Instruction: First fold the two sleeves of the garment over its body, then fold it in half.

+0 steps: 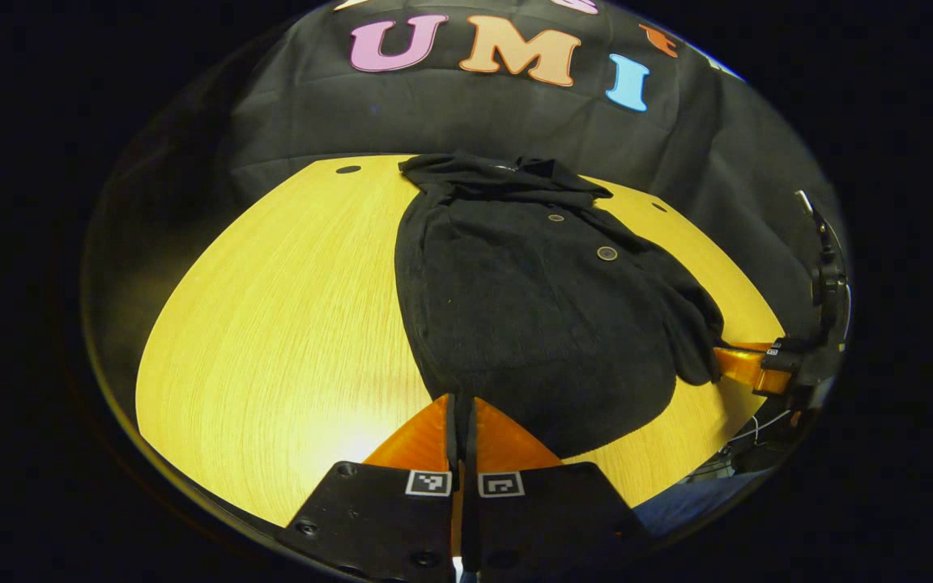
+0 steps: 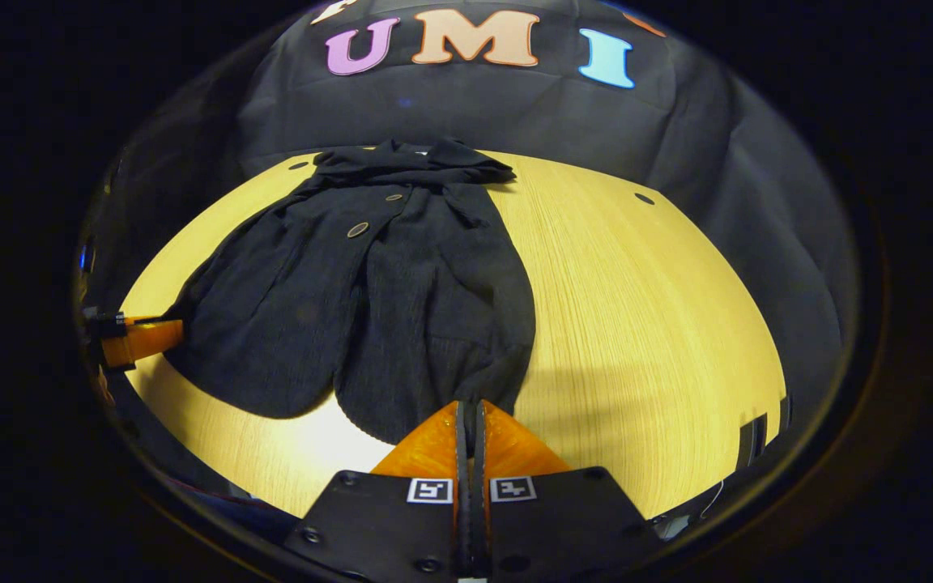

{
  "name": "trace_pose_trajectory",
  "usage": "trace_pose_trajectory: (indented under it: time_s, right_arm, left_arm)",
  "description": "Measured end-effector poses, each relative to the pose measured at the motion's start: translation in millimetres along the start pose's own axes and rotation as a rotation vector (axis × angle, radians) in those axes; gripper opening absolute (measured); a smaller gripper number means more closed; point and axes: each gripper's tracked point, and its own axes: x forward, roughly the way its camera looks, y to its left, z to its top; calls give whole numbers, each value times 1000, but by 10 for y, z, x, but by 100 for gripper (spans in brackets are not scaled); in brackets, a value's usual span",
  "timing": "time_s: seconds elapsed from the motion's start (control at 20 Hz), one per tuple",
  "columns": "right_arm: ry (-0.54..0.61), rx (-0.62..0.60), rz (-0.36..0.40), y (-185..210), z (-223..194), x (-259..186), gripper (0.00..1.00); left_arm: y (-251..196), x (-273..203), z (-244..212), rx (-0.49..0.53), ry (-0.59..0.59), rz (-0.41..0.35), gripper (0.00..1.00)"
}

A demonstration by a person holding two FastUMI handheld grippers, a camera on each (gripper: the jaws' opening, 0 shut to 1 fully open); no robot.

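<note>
a round wooden table point(image 1: 272, 324) with a pale yellow grain is seen in the left gripper view, and it is seen again in the right gripper view point(image 2: 645, 324). several small dark holes are set near its far edge.

a black garment point(image 1: 531, 324) is laid on the table, with its collar toward the far side and its hem toward the near edge. in the right gripper view the garment point(image 2: 369, 300) is spread on the left part of the tabletop. two round buttons point(image 1: 607, 253) are shown down its front, and they are seen from the other side too point(image 2: 357, 230). the collar end is bunched into folds at the far edge.

the left gripper point(image 1: 461, 405) is held at the garment's near hem. its orange fingers are brought together with almost no gap, and dark cloth is met right at their tips, so the hem appears to be pinched. the same gripper is seen at the left edge of the right gripper view point(image 2: 171, 332), with its tips touching the garment's side.

the right gripper point(image 2: 470, 409) is held at the near hem on the other side. its fingers are likewise closed to a thin slit, with a fold of cloth at their tips. it is seen at the right edge of the left gripper view point(image 1: 722, 363), with its tips against a hanging bunch of the cloth.
</note>
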Motion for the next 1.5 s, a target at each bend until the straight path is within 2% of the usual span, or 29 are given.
trace_pose_trajectory:
  time_s: [0.05, 0.2, 0.35, 0.4, 0.65, 0.85, 1.35, 1.5]
  right_arm:
    - [-2, 18, 4, 30, 2, 4, 0]
    - [-18, 43, 17, 79, 41, -27, 2]
    - [-70, 66, 19, 93, 215, -156, 0]
    - [-95, 70, 18, 93, 307, -215, 2]
    - [-226, 75, 32, 69, 942, -510, 0]
    - [-310, 36, 56, 106, 1463, -705, 2]
    - [-499, 7, 145, 182, 2850, -941, 2]
    - [-540, -24, 135, 101, 3216, -900, 2]
  left_arm:
    - [7, -10, -1, 9, 0, -7, 0]
    - [31, -6, 26, 18, 5, -12, 0]
    - [-3, -50, 176, -41, -6, -50, 0]
    - [-3, -72, 289, -56, -25, -56, 0]
    - [28, -222, 1030, -25, -160, -69, 0]
    - [40, -351, 1615, 14, -269, -68, 0]
    - [93, -384, 2799, 18, -435, -48, 0]
    - [107, -331, 3067, -7, -461, -47, 0]
